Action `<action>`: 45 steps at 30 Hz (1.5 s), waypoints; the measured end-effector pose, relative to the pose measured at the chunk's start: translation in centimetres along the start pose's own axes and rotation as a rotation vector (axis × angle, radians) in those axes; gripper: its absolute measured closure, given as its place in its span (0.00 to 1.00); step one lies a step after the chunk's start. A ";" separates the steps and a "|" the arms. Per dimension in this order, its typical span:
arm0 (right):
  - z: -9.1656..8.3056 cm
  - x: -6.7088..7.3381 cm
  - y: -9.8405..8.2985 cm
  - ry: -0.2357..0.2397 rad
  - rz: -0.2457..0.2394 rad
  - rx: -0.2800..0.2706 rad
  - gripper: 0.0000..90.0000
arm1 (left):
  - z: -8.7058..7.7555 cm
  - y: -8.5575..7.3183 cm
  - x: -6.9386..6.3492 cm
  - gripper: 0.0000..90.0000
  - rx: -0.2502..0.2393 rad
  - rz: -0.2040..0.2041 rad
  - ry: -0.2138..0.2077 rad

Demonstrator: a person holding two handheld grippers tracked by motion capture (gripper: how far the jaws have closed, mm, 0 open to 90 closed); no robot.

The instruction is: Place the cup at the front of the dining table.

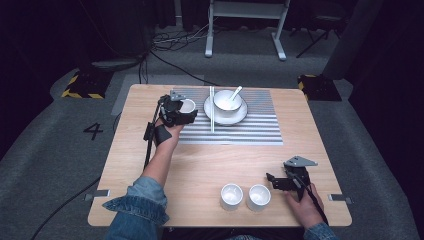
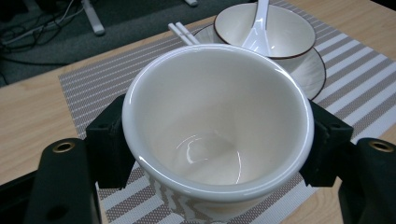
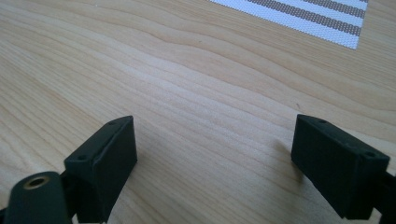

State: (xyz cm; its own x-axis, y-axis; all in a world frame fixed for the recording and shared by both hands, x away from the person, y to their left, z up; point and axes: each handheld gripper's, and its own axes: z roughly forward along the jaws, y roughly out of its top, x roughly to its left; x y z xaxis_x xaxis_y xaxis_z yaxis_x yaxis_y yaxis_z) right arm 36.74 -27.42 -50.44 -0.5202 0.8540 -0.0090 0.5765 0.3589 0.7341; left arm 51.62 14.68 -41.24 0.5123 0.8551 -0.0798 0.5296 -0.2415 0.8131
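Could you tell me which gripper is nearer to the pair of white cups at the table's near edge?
The right gripper. It rests on the table just right of the two cups, jaws open and empty. The left gripper is far off over the striped mat, clamped on a third cup.

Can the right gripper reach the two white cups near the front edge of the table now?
Probably yes: the right gripper is open and holds nothing, and only bare table lies between it and the two white cups.
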 end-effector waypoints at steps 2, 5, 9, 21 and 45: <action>0.0 0.0 0.0 0.000 0.000 0.000 0.16 | 0.8 -0.2 0.3 0.30 -0.004 -0.039 -0.018; 0.0 0.0 0.0 0.000 0.000 0.000 0.16 | 2.5 -0.5 0.2 0.30 0.020 -0.034 0.011; 0.0 0.0 0.0 0.000 0.000 0.000 0.16 | 3.6 -0.8 0.1 0.30 0.035 -0.016 0.035; 0.0 0.0 0.0 0.000 0.000 0.000 0.16 | 5.8 -1.7 -0.1 0.30 0.069 -0.002 0.038; 0.0 0.0 0.0 0.000 0.000 0.000 0.16 | 6.7 -2.7 -1.0 0.29 0.110 0.042 0.039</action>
State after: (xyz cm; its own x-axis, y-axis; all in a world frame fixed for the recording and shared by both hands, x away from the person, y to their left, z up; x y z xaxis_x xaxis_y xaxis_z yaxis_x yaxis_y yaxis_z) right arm 36.74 -27.42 -50.44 -0.5201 0.8541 -0.0086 0.5768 0.3586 0.7339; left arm 54.20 11.35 -47.24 0.5097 0.8600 -0.0226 0.5804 -0.3243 0.7470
